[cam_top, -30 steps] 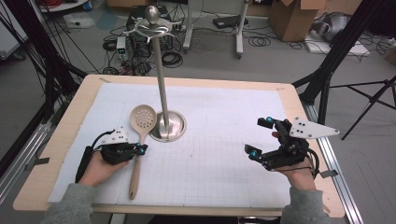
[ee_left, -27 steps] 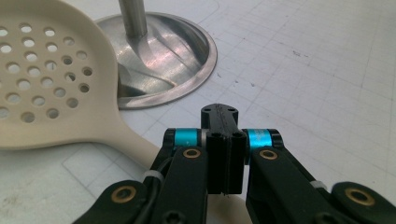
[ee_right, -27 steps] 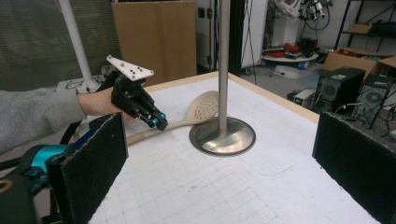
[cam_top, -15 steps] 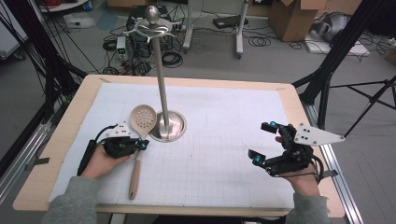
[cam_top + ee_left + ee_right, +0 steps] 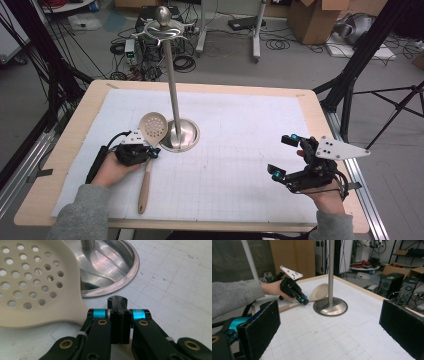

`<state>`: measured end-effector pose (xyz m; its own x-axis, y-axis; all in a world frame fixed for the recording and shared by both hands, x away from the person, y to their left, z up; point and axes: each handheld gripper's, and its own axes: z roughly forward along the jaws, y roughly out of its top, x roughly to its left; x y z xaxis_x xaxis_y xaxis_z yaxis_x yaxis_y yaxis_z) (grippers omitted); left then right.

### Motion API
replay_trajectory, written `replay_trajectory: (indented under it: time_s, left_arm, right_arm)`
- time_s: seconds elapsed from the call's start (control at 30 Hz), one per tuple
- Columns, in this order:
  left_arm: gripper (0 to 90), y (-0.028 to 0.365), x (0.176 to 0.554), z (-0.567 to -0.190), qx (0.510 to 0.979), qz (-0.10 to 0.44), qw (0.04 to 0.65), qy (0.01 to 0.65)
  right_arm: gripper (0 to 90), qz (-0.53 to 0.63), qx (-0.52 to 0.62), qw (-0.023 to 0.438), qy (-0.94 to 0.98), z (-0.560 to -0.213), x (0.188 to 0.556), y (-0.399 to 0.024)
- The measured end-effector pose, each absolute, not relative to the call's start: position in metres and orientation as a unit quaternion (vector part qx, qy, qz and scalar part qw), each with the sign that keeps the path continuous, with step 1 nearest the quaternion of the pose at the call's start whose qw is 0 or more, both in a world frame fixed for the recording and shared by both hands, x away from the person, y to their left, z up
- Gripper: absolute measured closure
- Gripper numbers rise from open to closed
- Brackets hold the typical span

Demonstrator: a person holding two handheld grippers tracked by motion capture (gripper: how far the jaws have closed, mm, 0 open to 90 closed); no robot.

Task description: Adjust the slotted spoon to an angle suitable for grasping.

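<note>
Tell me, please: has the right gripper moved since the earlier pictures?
Yes, a little. In the high view the right gripper has drifted toward the near edge of the table, away from the stand's base.

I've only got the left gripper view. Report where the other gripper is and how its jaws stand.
Observer: The right gripper sits at the right side of the table, far from the stand, with its jaws wide open and nothing between them.
Operator: Now trace the spoon's handle; it's cut off here.
Observer: The slotted spoon lies flat, its wooden handle running toward the near table edge, close beside the left gripper.
Operator: Describe the stand's top.
Observer: The pole ends in a ball knob above a ring of hooks.
</note>
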<state>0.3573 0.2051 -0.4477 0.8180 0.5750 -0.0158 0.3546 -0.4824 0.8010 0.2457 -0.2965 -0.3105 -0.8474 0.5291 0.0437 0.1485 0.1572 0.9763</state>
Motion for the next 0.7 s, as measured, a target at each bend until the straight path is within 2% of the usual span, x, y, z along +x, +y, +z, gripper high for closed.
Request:
replay_trajectory:
  time_s: [0.7]
  left_arm:
    - [89.8,0.238,0.342,-0.449,0.83,0.131,0.433,0.327]
  right_arm:
    - [2.0,0.609,0.217,0.145,0.749,-0.311,0.257,-0.284]
